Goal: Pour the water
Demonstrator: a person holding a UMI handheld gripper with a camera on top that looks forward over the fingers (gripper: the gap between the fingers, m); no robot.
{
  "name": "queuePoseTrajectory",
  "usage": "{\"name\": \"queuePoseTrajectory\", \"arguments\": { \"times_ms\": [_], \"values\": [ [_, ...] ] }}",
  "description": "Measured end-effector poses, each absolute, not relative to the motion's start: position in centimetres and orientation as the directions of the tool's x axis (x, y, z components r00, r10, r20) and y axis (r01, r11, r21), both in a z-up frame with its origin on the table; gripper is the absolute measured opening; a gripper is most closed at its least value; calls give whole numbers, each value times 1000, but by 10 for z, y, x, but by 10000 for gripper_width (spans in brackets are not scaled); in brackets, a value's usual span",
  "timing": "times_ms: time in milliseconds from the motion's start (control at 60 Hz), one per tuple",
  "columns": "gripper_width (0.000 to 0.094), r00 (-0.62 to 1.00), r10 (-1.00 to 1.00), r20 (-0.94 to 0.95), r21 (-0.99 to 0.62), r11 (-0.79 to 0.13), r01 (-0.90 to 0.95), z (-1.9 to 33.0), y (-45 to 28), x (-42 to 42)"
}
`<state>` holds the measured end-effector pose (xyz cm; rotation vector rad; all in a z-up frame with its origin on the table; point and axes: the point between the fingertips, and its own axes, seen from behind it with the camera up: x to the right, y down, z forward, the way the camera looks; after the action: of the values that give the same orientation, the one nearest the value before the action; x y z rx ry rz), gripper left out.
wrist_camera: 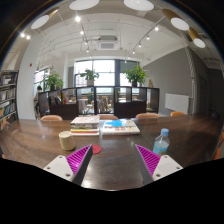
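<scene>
A clear plastic water bottle (161, 142) with a blue label stands on the dark wooden table (112, 148), just beyond my right finger and slightly to its right. A small pale cup (66, 140) sits on the table just beyond my left finger, with a red coaster-like disc (84, 151) beside it. My gripper (112, 160) is open, its magenta pads (79, 160) spread wide with only bare tabletop between them. It holds nothing.
Stacked books (86, 125) and a flat book (120, 127) lie in the middle of the table. Chairs (51, 118) line the far side. Shelving (8, 100) stands at the left, windows with plants (135, 74) at the back.
</scene>
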<state>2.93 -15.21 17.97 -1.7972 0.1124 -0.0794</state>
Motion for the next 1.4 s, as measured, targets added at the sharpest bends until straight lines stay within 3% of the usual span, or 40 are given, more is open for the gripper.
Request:
{"name": "queuePoseTrajectory", "arguments": {
  "times_ms": [67, 217, 350, 617, 783, 883, 1000, 1133, 1267, 1400],
  "values": [
    [864, 995, -104, -12, -980, -194, -32, 183, -158, 31],
    [857, 986, -166, 1, -978, -204, -33, 128, -162, 110],
    [853, 978, -209, -6, -973, -223, -54, 101, -157, 161],
    [848, 967, -252, 25, -989, -147, -13, 102, -109, 233],
    [848, 963, -265, 57, -985, -171, 12, 93, -66, 262],
    [753, 965, -257, 57, -984, -179, 10, 85, -46, 269],
    [473, 971, -239, 9, -990, -138, -25, 87, -31, 269],
    [408, 964, -263, 20, -990, -139, -17, 83, -33, 269],
    [278, 964, -264, 20, -990, -139, -18, 86, -30, 271],
    [275, 963, -270, 27, -990, -139, -12, 85, -30, 271]
  ]
}}
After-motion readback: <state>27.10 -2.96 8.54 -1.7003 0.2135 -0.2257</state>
